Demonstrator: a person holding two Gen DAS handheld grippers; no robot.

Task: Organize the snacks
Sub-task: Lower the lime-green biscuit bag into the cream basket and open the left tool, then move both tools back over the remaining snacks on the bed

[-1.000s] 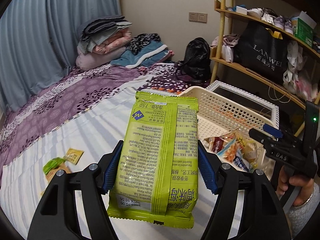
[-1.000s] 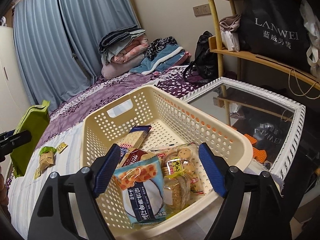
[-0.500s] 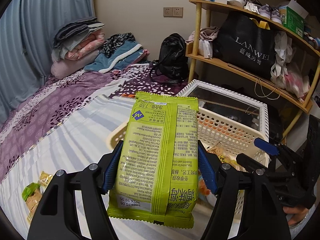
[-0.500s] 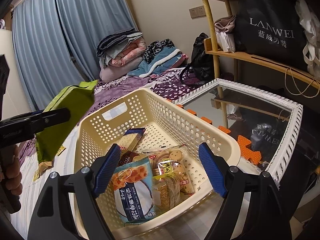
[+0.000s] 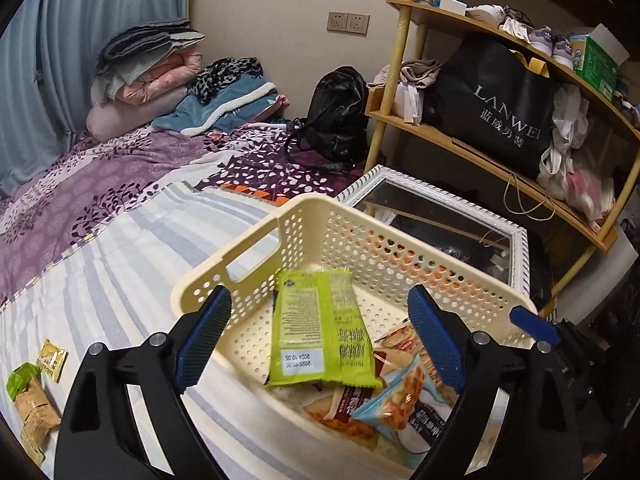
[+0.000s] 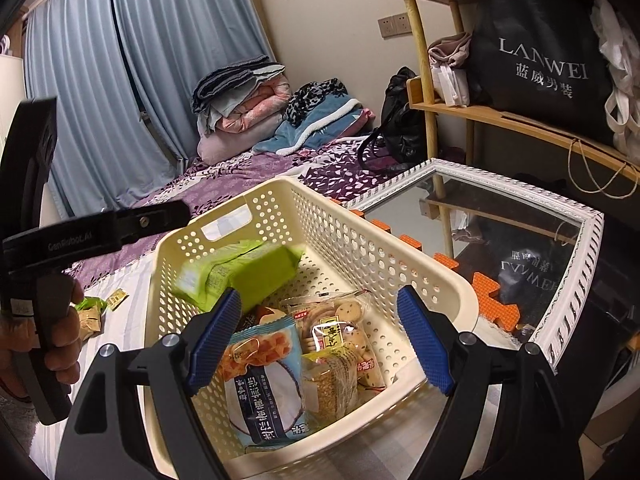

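On a striped bedsheet (image 5: 120, 280) at the far left, a few small snack packets (image 5: 34, 396) lay loose, well apart from the cream plastic basket (image 5: 256, 248) that stood further right on the bed. The left gripper (image 5: 320, 340) hovered above the basket's near end, its jaws having just been opening; they stood wide apart with nothing pressed between the blue pads. A green snack packet (image 5: 320, 328), free of them, lay tilted in the basket over the packets already collected there; in the right wrist view it showed blurred (image 6: 240, 272), so whether it had fully settled could not be told. A hand (image 6: 44, 344) at the left edge of that view gripped the left tool's handle. Further right, the right gripper (image 6: 320, 332) hung over the basket's other end, jaws apart and empty, above a blue coconut-print packet (image 6: 264, 384) and a clear bag of biscuits (image 6: 344, 320). A white-framed mirror (image 6: 576, 240) lay flat just beyond the basket, with a wooden shelf (image 6: 520, 124) carrying a black shopping bag (image 6: 540, 64) at the far right.

The step in hand appeared to be the drop of the green packet into the basket. The next move would likely call for one gripper to travel back left to the loose packets on the sheet, come down over one with open jaws and close on its thin, crinkly wrapper without sliding it away.
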